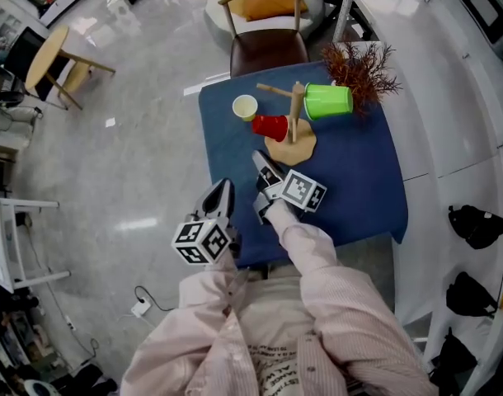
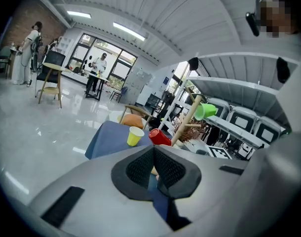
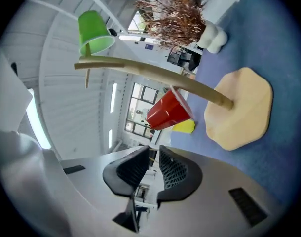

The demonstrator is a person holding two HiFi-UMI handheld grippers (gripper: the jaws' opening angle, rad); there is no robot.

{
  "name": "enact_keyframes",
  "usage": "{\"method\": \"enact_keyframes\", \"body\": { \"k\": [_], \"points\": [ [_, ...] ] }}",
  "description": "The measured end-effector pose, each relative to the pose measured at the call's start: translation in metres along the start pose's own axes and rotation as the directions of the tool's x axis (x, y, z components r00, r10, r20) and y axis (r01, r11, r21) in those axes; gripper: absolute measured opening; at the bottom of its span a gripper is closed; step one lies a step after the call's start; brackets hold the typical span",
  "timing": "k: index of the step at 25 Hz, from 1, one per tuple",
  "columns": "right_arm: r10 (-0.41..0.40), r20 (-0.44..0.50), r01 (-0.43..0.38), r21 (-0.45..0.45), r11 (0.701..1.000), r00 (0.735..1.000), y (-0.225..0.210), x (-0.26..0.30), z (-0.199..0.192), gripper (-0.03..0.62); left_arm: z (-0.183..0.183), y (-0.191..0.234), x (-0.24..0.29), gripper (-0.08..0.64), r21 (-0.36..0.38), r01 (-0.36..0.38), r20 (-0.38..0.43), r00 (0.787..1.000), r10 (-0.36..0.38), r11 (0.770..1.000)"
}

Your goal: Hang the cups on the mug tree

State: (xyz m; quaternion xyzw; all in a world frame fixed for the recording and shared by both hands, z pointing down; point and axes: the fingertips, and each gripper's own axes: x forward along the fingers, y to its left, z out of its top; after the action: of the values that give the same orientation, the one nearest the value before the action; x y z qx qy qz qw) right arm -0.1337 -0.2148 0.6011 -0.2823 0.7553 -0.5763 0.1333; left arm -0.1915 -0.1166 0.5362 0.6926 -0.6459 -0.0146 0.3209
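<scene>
A wooden mug tree (image 1: pixel 294 114) stands on its pale base (image 3: pixel 242 110) at the far side of the blue table (image 1: pixel 359 180). A green cup (image 1: pixel 328 101) hangs on its right peg and a red cup (image 1: pixel 270 126) on a left peg. A yellow cup (image 1: pixel 245 106) stands upright on the table, left of the tree. My right gripper (image 1: pixel 261 160) is just in front of the base, pointing at the red cup (image 3: pixel 168 111); a narrow gap shows between its jaws, with nothing in it. My left gripper (image 1: pixel 225 186) hovers at the table's near left edge, shut and empty.
A dried reddish plant (image 1: pixel 363 68) stands behind the green cup. A wooden chair (image 1: pixel 266 31) is pushed up at the table's far side. A round side table (image 1: pixel 49 52) and a white rack (image 1: pixel 12 238) stand on the floor to the left, dark bags (image 1: pixel 478 225) to the right.
</scene>
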Motion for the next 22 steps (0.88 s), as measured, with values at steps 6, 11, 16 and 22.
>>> {"method": "enact_keyframes", "body": {
  "k": [6, 11, 16, 22],
  "points": [
    [-0.013, -0.067, 0.003, -0.143, 0.990, 0.998, 0.010, 0.000, -0.008, 0.061, 0.004, 0.007, -0.007, -0.002, -0.014, -0.019, 0.023, 1.000, 0.020, 1.000],
    [-0.036, -0.118, 0.006, -0.244, 0.970, 0.992, 0.013, 0.004, -0.024, 0.061, 0.006, 0.019, -0.015, -0.002, -0.026, -0.029, 0.027, 0.999, 0.029, 0.999],
    [-0.065, -0.132, 0.019, -0.322, 0.946, 0.989, 0.016, 0.016, -0.040, 0.071, 0.004, 0.036, -0.019, -0.002, -0.041, -0.009, 0.000, 1.000, 0.009, 0.999],
    [-0.145, -0.085, 0.098, -0.410, 0.907, 0.986, 0.010, 0.037, -0.046, 0.126, 0.009, 0.063, -0.011, -0.002, -0.041, 0.043, -0.060, 0.997, -0.046, 0.998]
  ]
}}
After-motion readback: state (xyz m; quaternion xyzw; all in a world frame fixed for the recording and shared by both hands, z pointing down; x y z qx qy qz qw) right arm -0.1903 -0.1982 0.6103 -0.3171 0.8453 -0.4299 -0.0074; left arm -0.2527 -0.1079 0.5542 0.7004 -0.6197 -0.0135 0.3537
